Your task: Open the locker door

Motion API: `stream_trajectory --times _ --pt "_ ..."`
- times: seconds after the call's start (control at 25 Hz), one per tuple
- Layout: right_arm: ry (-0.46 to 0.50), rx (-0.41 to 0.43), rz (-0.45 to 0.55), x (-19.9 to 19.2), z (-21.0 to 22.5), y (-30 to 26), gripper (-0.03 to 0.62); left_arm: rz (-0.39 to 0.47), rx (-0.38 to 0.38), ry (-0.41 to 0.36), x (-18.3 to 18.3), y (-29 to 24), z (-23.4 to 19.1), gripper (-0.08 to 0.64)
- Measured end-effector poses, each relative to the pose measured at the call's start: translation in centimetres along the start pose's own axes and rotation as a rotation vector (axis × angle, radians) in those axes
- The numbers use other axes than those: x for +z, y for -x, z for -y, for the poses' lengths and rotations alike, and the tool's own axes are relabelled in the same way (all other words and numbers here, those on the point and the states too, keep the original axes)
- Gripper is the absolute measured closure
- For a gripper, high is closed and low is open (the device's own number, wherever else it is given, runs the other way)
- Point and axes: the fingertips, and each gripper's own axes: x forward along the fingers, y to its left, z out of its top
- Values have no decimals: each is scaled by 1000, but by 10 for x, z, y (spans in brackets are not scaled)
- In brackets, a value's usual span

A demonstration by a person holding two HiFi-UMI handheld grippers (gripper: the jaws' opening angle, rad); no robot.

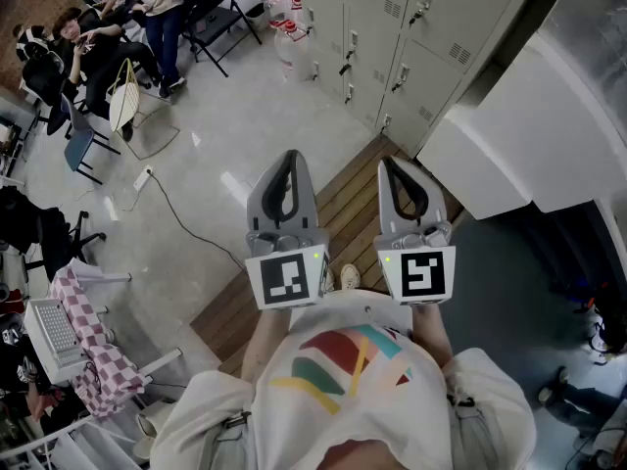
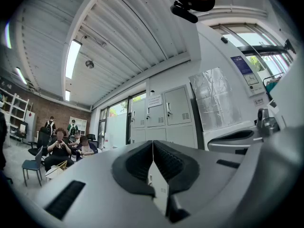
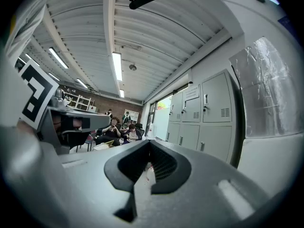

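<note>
A bank of grey lockers point(image 1: 411, 27) stands ahead along the wall, all doors closed, each with a small handle. The same lockers point(image 2: 164, 115) show in the left gripper view, and the lockers point(image 3: 204, 113) also fill the right of the right gripper view. My left gripper point(image 1: 291, 157) and right gripper point(image 1: 389, 164) are held side by side in front of the person's chest, well short of the lockers. Both have their jaws pressed together with nothing between them. The left gripper point(image 2: 152, 144) and right gripper point(image 3: 149, 145) point toward the room.
A wooden floor panel point(image 1: 343, 213) lies below the grippers. A large white block point(image 1: 529, 135) stands at the right beside the lockers. Seated people and folding chairs point(image 1: 147, 27) fill the far left, with a cable point(image 1: 186, 213) on the floor and a checked cloth point(image 1: 88, 341) nearby.
</note>
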Motion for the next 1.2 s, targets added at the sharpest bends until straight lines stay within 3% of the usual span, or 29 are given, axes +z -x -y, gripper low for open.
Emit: stream_trajectory --times 0.32,0.6,0.8,0.96,1.2 --pt "12 4 -4 -5 24 2 589 -9 19 -9 -1 -12 14 543" --pt "-3 -12 33 -15 42 -4 589 38 61 -6 1 -24 3 543" --pt "0 -2 42 -20 49 -23 588 40 46 -14 -7 -48 2 543" --pt "12 7 62 -42 55 -45 588 75 27 17 -29 -76 -4 544" --pt "21 -38 44 -100 73 -110 588 65 -5 70 -94 -151 -33 543"
